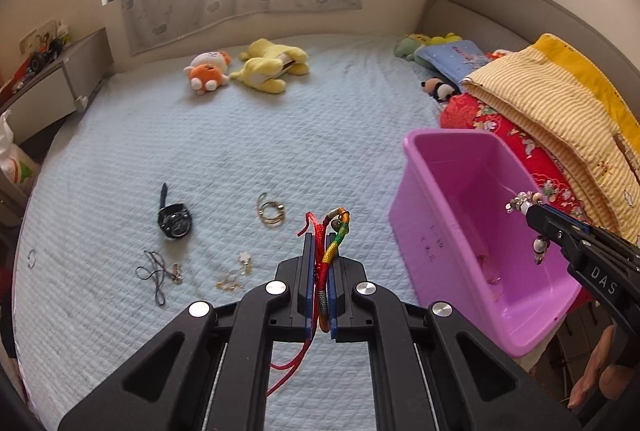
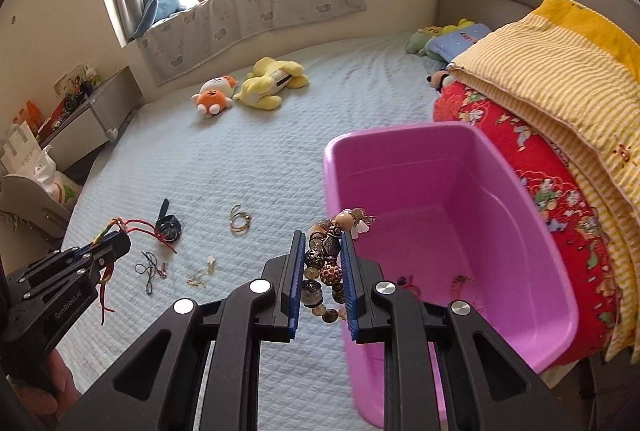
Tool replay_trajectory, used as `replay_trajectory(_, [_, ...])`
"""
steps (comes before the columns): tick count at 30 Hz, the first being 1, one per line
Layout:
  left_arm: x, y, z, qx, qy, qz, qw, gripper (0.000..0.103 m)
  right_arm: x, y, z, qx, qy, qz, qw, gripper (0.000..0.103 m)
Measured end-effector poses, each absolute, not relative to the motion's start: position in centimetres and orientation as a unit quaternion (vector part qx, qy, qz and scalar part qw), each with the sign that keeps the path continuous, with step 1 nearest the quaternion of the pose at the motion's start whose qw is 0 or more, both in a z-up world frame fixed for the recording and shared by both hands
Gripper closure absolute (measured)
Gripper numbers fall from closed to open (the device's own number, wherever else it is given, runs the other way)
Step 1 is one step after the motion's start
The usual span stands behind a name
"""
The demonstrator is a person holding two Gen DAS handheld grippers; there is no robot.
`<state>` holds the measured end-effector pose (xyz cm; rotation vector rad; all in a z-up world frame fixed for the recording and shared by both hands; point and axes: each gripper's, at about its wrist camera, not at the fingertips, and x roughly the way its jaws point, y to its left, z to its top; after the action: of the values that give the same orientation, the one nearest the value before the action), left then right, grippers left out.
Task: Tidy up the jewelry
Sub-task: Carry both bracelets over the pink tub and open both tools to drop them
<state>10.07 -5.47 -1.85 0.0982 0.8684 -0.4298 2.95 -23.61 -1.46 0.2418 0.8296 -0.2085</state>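
"DAS" on right claw (image 1: pixel 528 209); "GenRobot.AI" on left claw (image 2: pixel 120 231)

The left gripper (image 1: pixel 320 251) pinches a red and rainbow cord bracelet (image 1: pixel 330 251) above the bed (image 1: pixel 240 151). At right, the right gripper (image 1: pixel 532 209) holds what looks like a beaded bracelet (image 1: pixel 524 199) over the pink bin (image 1: pixel 424 215).

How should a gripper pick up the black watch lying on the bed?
Grip the black watch by its strap, the thin part pointing away from the round face toward the window, and come straight down from above. It lies flat on the bed, so the narrow strap probably fits between the fingers better than the wide face.
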Motion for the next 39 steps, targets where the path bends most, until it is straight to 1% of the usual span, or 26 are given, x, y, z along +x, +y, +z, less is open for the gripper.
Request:
replay_trajectory(9, [8.0, -17.6, -0.3, 0.058, 0.433, -0.213, 0.874, 0.098, 1.5, -34.3, -0.2, 0.101, 0.421, -0.076, 0.898, 0.086])
replay_trajectory(14, [7.2, -23.1, -1.1, 0.062, 0.454, -0.185, 0.869, 0.098, 2.2, -38.9, -1.0, 0.107, 0.440, -0.023, 0.891, 0.086])
replay_trajectory(19, [7.2, -26.9, -2.6, 0.072, 0.485, -0.160, 0.857, 0.097, 2.8, -41.9, -2.0, 0.096, 0.464, 0.017, 0.880, 0.086])
replay_trajectory(27, [8.1, -29.1, -5.7, 0.073, 0.544, -0.150, 0.822, 0.097, 4.0, -44.3, -5.1, 0.132, 0.505, 0.033, 0.852, 0.086])
replay_trajectory(34, [9.4, -29.7, -7.6, 0.068, 0.574, -0.143, 0.803, 0.097, 4.8, -44.4, -7.7, 0.139, 0.544, 0.040, 0.826, 0.085])
replay_trajectory(39, [9.9, -29.6, -8.1, 0.069, 0.583, -0.136, 0.798, 0.097, 5.3, -44.2, -8.5, 0.143, 0.559, 0.035, 0.816, 0.085])
